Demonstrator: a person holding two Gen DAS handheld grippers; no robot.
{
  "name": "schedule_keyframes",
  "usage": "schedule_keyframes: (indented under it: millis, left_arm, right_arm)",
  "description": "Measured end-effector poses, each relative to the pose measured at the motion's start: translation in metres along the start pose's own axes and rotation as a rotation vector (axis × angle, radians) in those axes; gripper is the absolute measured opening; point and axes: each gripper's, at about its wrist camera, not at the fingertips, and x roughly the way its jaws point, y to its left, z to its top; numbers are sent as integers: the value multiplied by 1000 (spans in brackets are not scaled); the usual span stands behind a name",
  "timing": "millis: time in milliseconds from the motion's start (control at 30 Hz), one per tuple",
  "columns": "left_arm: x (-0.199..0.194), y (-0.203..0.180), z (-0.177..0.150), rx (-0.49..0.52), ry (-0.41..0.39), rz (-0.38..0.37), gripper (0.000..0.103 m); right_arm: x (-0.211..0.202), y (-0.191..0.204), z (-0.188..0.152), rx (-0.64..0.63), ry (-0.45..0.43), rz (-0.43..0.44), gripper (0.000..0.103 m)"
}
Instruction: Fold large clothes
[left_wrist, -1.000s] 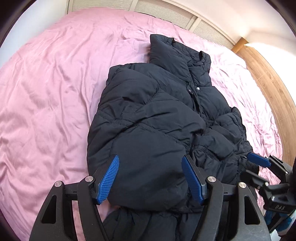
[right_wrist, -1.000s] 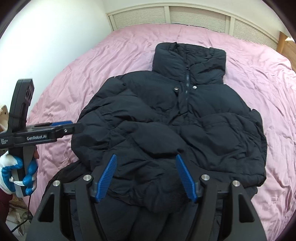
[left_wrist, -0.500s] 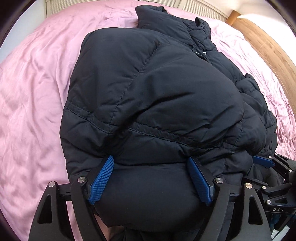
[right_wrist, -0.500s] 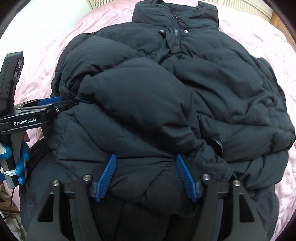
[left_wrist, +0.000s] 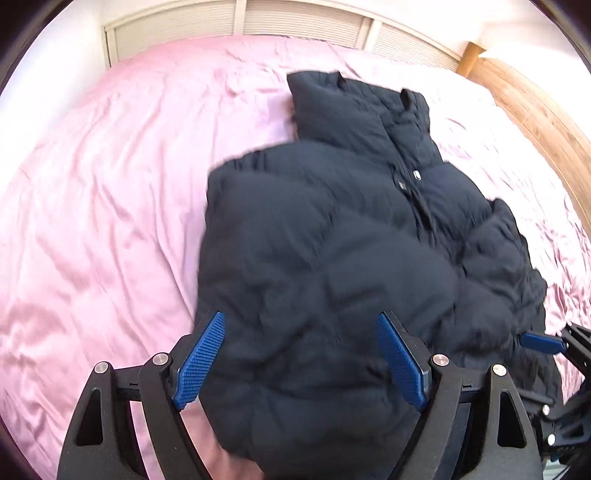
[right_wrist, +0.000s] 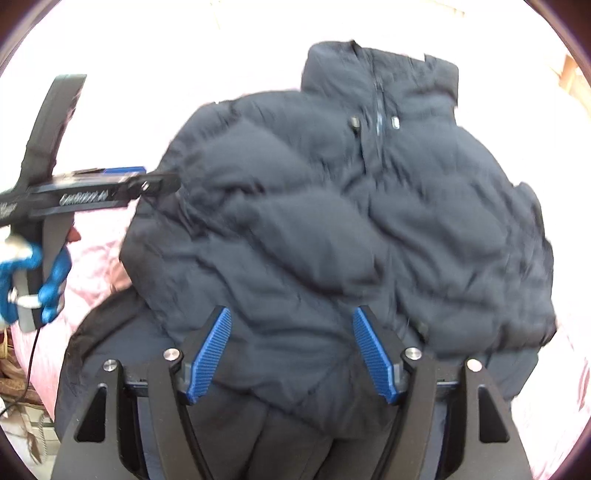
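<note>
A black puffer jacket (left_wrist: 332, 258) lies on the pink bed (left_wrist: 92, 221), collar at the far end, its lower part folded up over the body. My left gripper (left_wrist: 301, 354) hovers over the near fold with its jaws wide. The padding lies under and between its blue pads, which show bare. Over the same jacket (right_wrist: 332, 229) my right gripper (right_wrist: 291, 354) stands open, its pads also bare. The left gripper (right_wrist: 122, 181) shows from the side, in a blue-gloved hand (right_wrist: 51, 280).
The pink sheet spreads wide to the left of the jacket. A slatted white headboard (left_wrist: 295, 26) runs along the far side. A wooden bed frame (left_wrist: 535, 110) borders the right. Dark fabric (right_wrist: 110, 350) hangs over the near edge below the fold.
The jacket filled both views half a second ago; both grippers have now drawn back from it. The left jaws stand wider than a second ago. The fold rests on the jacket's body.
</note>
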Motion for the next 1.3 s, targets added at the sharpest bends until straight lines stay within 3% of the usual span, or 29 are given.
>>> schedule_keyframes:
  millis: [200, 367, 500, 700, 933, 1100, 1300]
  left_arm:
    - [35, -1, 30, 10, 15, 47, 83]
    - [79, -10, 13, 31, 80, 85, 89]
    - [96, -2, 0, -20, 105, 95, 95]
    - [63, -8, -8, -45, 35, 139, 95]
    - [13, -30, -48, -69, -20, 133, 95]
    - [33, -43, -77, -65, 56, 146, 95]
    - [50, -50, -74, -69, 75, 196, 95]
  right_arm:
    - [14, 0, 23, -31, -5, 2, 68]
    - [44, -3, 14, -82, 51, -8, 68]
    - [58, -13, 9, -73, 47, 24, 69]
    - [46, -15, 16, -86, 50, 36, 69]
    - [12, -28, 0, -107, 27, 45, 69]
    - [21, -43, -11, -93, 82, 50, 69]
    - [33, -48, -17, -125, 94, 83, 69]
